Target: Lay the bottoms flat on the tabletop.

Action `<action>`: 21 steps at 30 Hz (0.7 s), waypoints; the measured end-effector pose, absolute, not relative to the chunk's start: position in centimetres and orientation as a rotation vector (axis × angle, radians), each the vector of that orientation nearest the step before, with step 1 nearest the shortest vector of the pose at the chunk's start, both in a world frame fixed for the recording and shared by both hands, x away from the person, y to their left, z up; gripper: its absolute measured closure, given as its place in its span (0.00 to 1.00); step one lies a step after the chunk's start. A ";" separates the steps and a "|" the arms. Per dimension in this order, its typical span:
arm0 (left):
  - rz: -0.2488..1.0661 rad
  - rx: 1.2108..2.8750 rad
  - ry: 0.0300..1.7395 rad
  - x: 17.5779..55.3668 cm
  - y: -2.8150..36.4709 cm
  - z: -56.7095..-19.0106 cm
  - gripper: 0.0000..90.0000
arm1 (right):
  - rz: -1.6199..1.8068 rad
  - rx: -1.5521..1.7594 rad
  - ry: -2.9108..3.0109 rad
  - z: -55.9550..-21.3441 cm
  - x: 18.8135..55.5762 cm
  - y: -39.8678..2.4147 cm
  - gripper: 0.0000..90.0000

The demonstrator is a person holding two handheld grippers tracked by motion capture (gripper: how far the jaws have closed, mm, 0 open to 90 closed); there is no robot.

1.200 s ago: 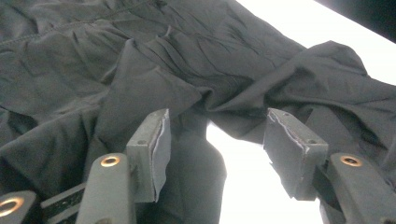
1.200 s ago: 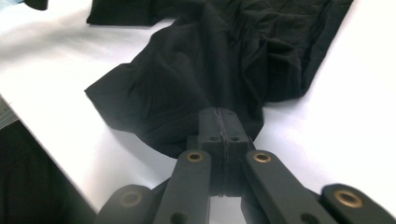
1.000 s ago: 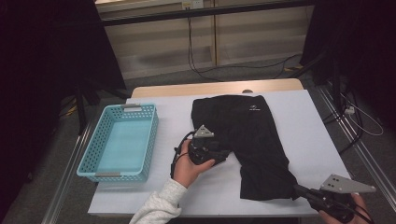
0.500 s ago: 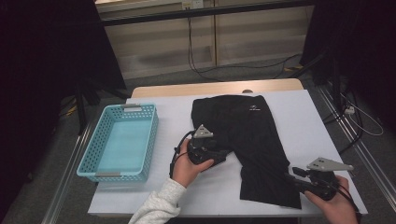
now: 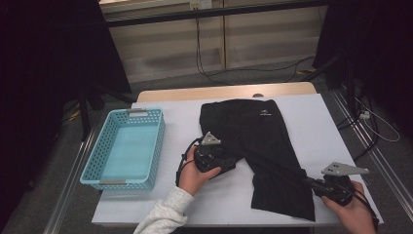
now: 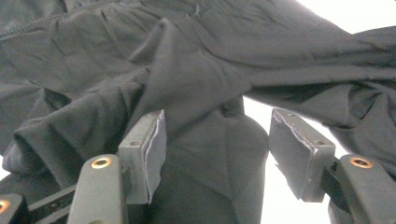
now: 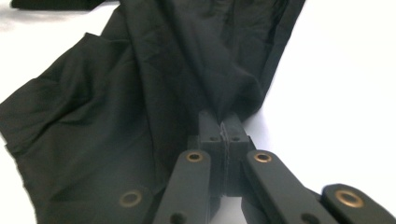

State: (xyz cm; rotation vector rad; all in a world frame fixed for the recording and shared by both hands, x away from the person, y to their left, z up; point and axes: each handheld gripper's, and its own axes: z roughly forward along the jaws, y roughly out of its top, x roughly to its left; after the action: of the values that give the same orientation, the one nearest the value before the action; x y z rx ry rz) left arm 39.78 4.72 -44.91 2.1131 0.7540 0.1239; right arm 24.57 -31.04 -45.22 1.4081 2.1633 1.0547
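Two grippers, one garment, one basket: so we list the table's contents.

Item one, the black garment [image 5: 260, 146]. We find it spread across the middle of the white table [image 5: 321, 131], a small white logo near its far end. Its near part narrows into a leg that runs toward the person's right and ends close to the table's front edge. The cloth is creased and bunched where the tools meet it.

Item two, the left gripper [image 5: 229, 163]. We record it in the person's left hand [image 5: 195, 170], lying at the garment's left edge about halfway down, a grey three-cornered plate on top. In the left gripper view [image 6: 219, 149] its jaws stand apart, with a raised fold of the black cloth between them. The left pad [image 6: 149, 149] lies against the fold; the right pad is clear of it, white table showing in the gap. We count this tool as open, gripping nothing.

Item three, the right gripper [image 5: 311, 183]. We note it in the right hand [image 5: 353, 212] near the table's front right corner. Its jaws have just been closing, and in the right gripper view [image 7: 222, 130] they are pressed together on the edge of the garment's leg.

Item four, a light blue basket [image 5: 92, 168], on the table's left side, well apart from the garment.
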 end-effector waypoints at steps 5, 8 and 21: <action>0.124 2.115 0.752 39.7 4.7 -44.8 0.41 | 1.016 1.385 2.157 -44.6 24.3 -31.5 0.83; 0.126 2.109 0.753 39.8 4.8 -44.8 0.41 | 1.056 1.390 2.108 -43.7 24.7 -31.4 0.70; 0.119 2.120 0.729 39.7 4.7 -44.8 0.42 | 0.890 1.550 2.016 -46.3 33.7 -31.0 0.64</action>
State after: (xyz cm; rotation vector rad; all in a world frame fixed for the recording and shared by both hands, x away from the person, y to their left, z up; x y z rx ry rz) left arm 39.66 4.71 -44.81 2.1198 0.7293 0.1188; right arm 33.75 -31.01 -46.31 1.5497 2.0160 0.8902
